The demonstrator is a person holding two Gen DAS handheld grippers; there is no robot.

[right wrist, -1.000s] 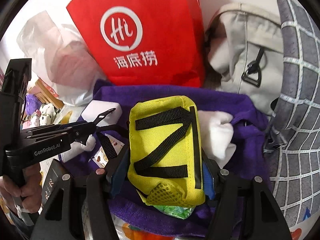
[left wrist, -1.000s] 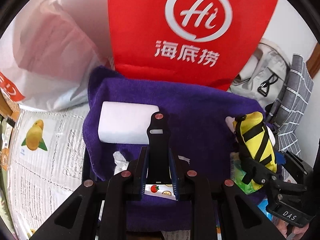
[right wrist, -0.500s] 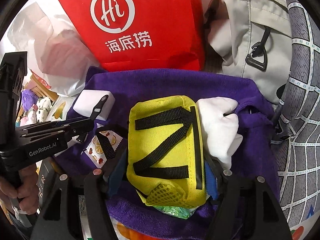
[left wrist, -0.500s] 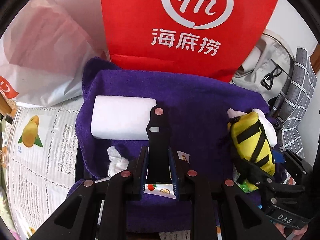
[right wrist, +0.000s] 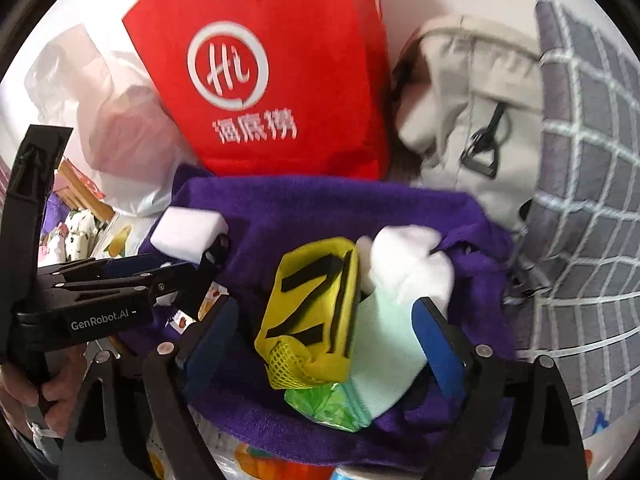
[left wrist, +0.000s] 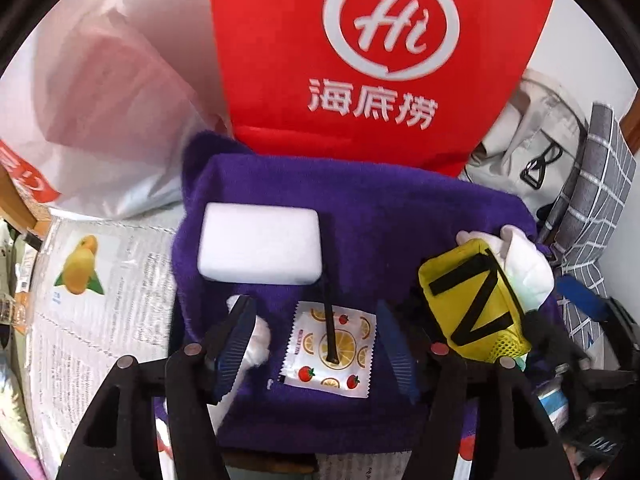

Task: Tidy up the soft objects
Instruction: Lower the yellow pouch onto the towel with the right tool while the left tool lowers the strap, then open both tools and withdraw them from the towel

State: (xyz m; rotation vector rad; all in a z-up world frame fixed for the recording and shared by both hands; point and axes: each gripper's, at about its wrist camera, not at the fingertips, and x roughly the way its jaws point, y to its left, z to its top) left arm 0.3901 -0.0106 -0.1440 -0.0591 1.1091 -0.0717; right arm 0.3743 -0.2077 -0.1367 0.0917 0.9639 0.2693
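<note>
Purple towel: spread flat before the red bag, carrying all the soft items.

White sponge block: lies on the towel's far left part, flat.

Fruit-print sachet: lies on the towel between the fingers of my left tool, with a thin black strap across it. That tool's jaws are opening; neither pad touches the sachet.

Yellow pouch with black straps: rests tilted on the towel's right part, its mesh end toward me, leaning against a white cloth bundle. A pale green cloth and a green packet sit beneath it.

My right tool: jaws opening, the blue pads stand well clear on either side of the pouch, gripping nothing.

Behind, right: grey backpack, checked grey fabric.

Left: white plastic bag.
</note>
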